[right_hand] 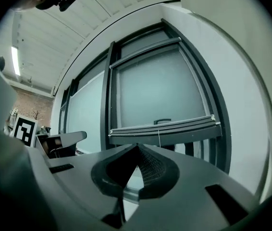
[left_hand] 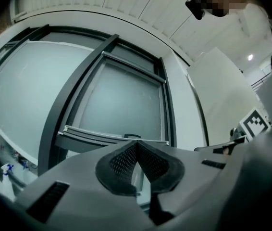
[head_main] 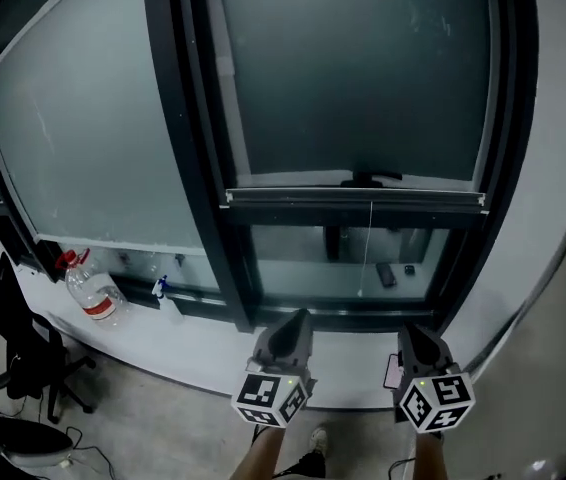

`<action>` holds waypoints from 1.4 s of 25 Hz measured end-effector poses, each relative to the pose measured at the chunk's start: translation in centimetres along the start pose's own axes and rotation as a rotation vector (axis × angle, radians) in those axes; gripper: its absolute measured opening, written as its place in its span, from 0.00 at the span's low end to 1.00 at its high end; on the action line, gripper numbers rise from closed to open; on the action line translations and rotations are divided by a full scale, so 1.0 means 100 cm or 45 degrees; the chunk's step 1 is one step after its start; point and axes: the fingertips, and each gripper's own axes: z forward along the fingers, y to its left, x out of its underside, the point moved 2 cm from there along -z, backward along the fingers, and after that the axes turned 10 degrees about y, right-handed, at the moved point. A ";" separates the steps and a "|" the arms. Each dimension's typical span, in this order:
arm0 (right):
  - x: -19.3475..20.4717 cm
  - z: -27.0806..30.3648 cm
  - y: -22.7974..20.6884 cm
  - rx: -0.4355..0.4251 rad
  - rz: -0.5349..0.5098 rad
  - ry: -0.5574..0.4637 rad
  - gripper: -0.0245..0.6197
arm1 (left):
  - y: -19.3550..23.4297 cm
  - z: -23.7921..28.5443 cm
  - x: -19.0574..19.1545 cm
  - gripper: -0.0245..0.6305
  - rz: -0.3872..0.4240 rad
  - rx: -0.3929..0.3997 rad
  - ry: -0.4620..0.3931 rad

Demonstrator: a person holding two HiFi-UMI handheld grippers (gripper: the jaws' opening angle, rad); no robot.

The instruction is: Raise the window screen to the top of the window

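The window screen's bottom bar [head_main: 355, 199] runs across the dark-framed right window, roughly halfway up. A small black handle [head_main: 371, 178] sits on it and a thin cord [head_main: 367, 238] hangs below. Both grippers are held low, in front of the sill and apart from the bar. My left gripper [head_main: 297, 320] is shut with nothing in it, pointing up below the bar's left part. My right gripper [head_main: 411, 332] is also shut and empty, under the bar's right part. The bar [left_hand: 112, 137] shows above the left gripper [left_hand: 136, 144], and the bar [right_hand: 165, 129] above the right gripper [right_hand: 137, 147].
A large water bottle [head_main: 91, 290] with a red cap and a small spray bottle [head_main: 163, 290] stand on the sill at left. Small dark items [head_main: 386, 274] lie on the sill behind the glass. A black chair [head_main: 13, 338] stands at far left.
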 end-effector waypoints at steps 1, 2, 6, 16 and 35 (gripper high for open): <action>-0.011 0.020 -0.006 0.004 -0.006 -0.012 0.04 | 0.011 0.019 -0.005 0.04 0.010 0.006 -0.005; -0.022 0.039 -0.012 0.005 -0.015 -0.026 0.04 | 0.021 0.037 -0.010 0.04 0.018 0.012 -0.012; -0.060 0.106 -0.038 0.018 -0.037 -0.071 0.04 | 0.057 0.106 -0.031 0.04 0.057 0.037 -0.037; -0.085 0.204 -0.091 -0.027 -0.145 -0.027 0.04 | 0.102 0.214 -0.031 0.04 0.223 0.023 0.066; -0.074 0.317 -0.179 -0.038 -1.794 0.825 0.11 | 0.149 0.329 0.015 0.16 1.674 0.105 0.899</action>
